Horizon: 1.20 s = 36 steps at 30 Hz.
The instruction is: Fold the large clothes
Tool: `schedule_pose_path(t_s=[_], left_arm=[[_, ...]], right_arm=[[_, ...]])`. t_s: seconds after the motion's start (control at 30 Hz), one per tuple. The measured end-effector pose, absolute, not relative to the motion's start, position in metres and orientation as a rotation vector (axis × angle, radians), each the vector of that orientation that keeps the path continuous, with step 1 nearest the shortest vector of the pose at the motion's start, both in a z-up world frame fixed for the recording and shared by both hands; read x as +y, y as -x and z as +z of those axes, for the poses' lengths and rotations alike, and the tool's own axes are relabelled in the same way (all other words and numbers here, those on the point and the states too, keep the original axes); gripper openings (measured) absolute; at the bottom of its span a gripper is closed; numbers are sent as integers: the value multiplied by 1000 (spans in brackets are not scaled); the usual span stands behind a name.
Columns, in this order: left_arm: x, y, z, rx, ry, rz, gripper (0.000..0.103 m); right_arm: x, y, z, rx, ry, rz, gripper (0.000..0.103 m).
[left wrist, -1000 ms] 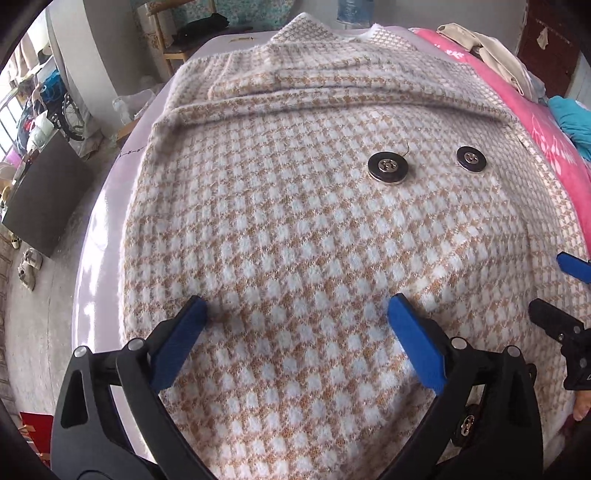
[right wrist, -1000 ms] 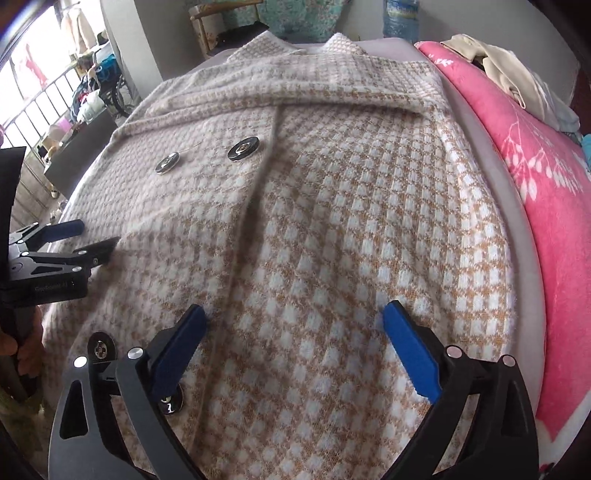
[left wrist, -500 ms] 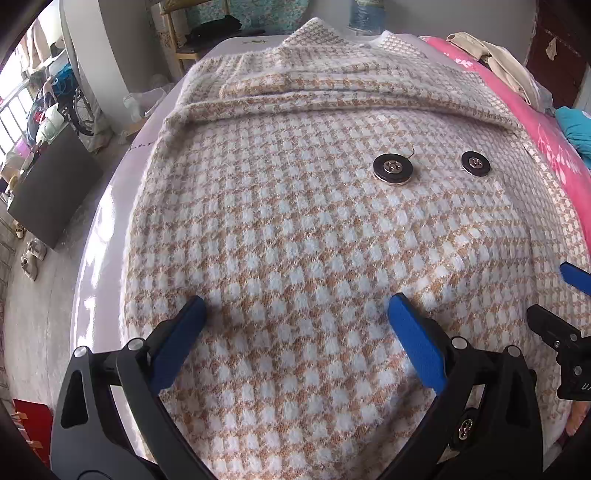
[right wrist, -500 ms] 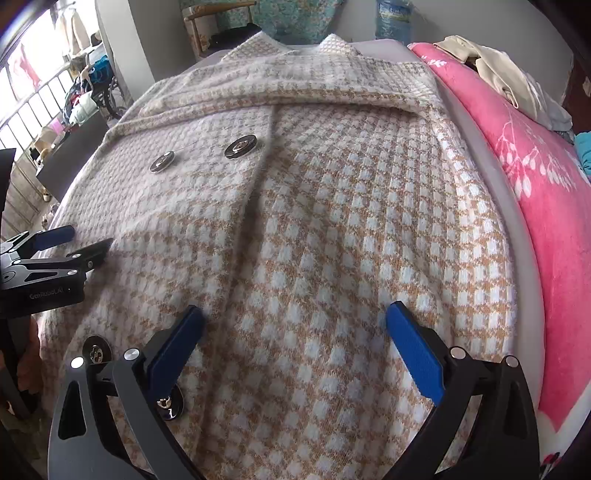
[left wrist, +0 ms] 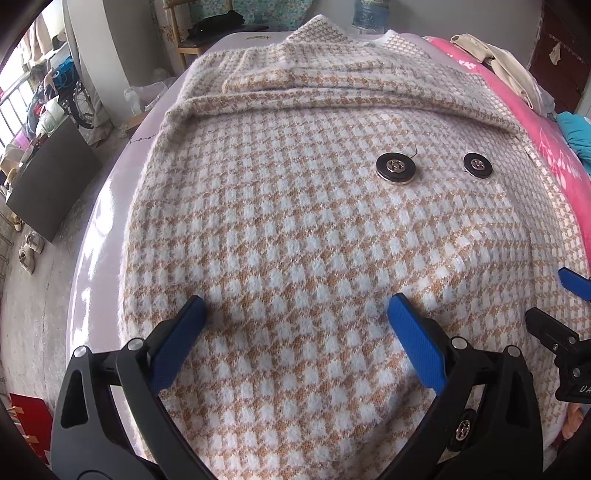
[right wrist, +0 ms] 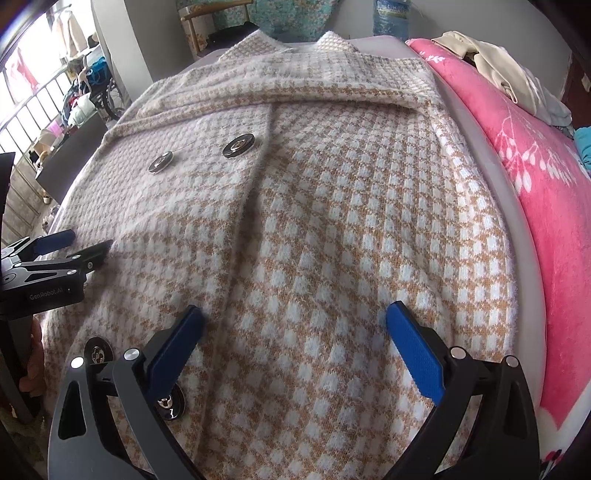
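Both claws, left claw (left wrist: 295, 314) and right claw (right wrist: 295, 321), hover spread wide, released, above the houndstooth coat (left wrist: 295, 221) lying flat beneath.

One coat (left wrist: 295, 240), four buttons (right wrist: 239, 144), two tools (left wrist: 295, 306), one water bottle (right wrist: 389, 16).

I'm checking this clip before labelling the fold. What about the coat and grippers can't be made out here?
- Coat hem: cut off by the bottom edge behind the gripper bodies, both views.
- Sleeves: folded layers near the collar hide where they lie.
- Left gripper and right gripper: open, but touching the cloth or hovering cannot be told.
- Lower buttons: partly covered by the right gripper's finger.
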<state>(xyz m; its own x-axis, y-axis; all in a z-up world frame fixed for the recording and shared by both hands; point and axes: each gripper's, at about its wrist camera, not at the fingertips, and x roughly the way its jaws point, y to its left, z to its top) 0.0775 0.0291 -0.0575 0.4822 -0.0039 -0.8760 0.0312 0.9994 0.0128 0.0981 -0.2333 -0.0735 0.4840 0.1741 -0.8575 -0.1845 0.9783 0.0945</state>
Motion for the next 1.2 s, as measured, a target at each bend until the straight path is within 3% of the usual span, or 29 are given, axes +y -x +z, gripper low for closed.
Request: schedule_pose_path(t_s=[1.2], left_arm=[[29, -71, -59, 1035, -24, -5, 96]], right_arm=[[-229, -103, -69, 1112, 43, 213, 97]])
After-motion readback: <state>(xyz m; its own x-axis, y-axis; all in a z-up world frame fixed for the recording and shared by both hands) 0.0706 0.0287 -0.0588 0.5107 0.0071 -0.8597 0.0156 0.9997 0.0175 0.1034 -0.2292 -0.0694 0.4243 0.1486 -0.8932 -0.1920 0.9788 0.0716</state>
